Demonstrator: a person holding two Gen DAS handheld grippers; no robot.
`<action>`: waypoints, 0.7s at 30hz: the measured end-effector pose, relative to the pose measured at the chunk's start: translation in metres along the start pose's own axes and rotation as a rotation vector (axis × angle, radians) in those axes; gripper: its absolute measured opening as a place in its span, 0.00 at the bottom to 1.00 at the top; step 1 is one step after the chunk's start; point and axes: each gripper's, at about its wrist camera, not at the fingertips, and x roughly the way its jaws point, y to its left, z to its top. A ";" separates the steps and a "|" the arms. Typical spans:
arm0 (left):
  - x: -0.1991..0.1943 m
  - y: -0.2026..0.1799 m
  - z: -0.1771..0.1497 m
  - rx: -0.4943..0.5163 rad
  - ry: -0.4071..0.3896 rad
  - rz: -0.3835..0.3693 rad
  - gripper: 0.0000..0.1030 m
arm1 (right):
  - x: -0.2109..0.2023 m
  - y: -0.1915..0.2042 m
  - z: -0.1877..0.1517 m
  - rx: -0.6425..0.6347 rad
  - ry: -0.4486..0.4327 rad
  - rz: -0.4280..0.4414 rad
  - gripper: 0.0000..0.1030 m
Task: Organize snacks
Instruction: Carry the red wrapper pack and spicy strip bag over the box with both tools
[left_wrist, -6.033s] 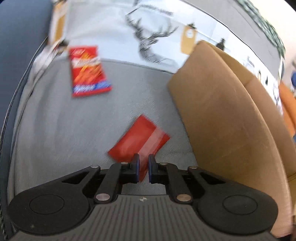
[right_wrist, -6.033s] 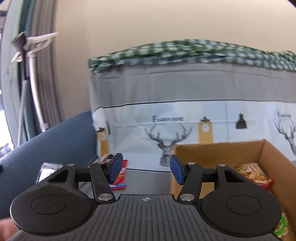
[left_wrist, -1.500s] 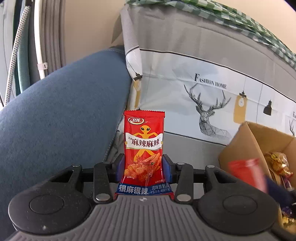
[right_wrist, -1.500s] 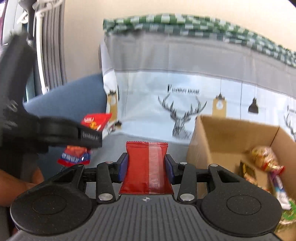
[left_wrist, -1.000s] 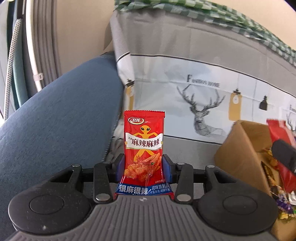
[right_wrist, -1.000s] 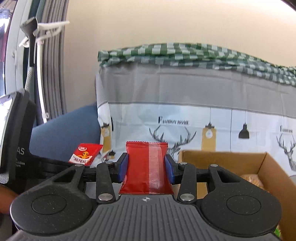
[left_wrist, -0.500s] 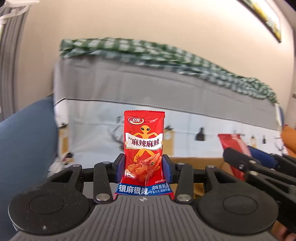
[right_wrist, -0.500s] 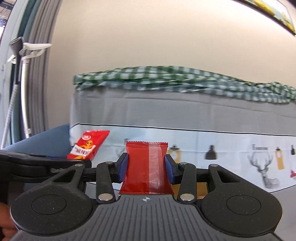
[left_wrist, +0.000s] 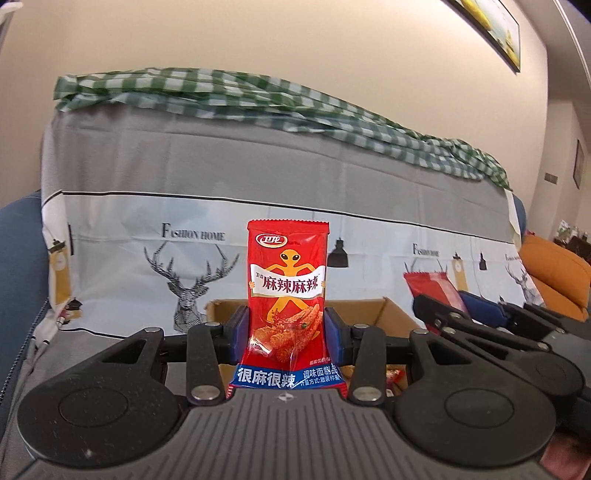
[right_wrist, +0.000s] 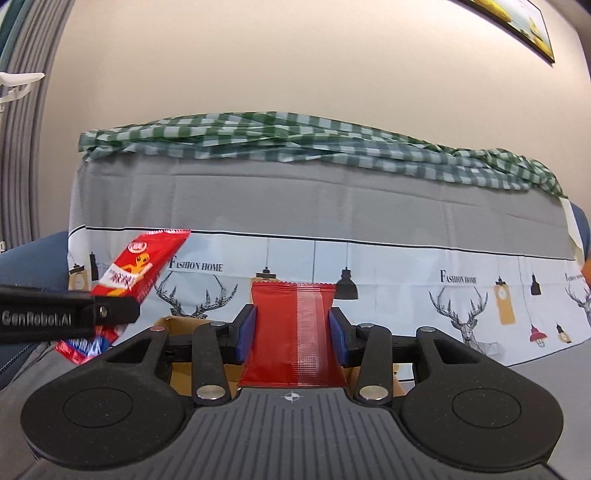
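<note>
My left gripper (left_wrist: 287, 330) is shut on a red snack packet with an orange figure (left_wrist: 287, 291), held upright with its printed face toward the camera. My right gripper (right_wrist: 291, 334) is shut on a plain red packet (right_wrist: 293, 332), its seamed back showing. Both hover just in front of and above the open cardboard box (left_wrist: 364, 308), whose brown rim (right_wrist: 177, 325) shows behind the fingers. In the left wrist view the right gripper (left_wrist: 461, 306) sits to the right with its packet. In the right wrist view the left gripper's side (right_wrist: 66, 314) and its packet (right_wrist: 136, 269) appear at the left.
The box stands on a sofa seat under a grey cover (left_wrist: 110, 266) printed with deer and lamps. A green checked cloth (right_wrist: 295, 138) lies along the sofa's back. A blue armrest (left_wrist: 18, 266) is at the left, an orange cushion (left_wrist: 554, 273) at the right.
Both views have swung from the blue armrest toward the sofa back and box. Each gripper keeps its packet, and the two grippers now sit side by side over the box.
</note>
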 end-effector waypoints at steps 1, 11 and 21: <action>0.001 -0.002 -0.001 0.000 0.002 -0.007 0.45 | 0.000 -0.001 -0.001 0.001 0.000 -0.001 0.42; 0.003 -0.005 -0.003 -0.004 0.007 -0.052 0.45 | 0.003 -0.003 -0.001 0.009 -0.002 -0.013 0.43; 0.005 -0.005 -0.004 0.005 0.017 -0.067 0.45 | 0.004 0.002 -0.004 0.001 0.005 -0.009 0.43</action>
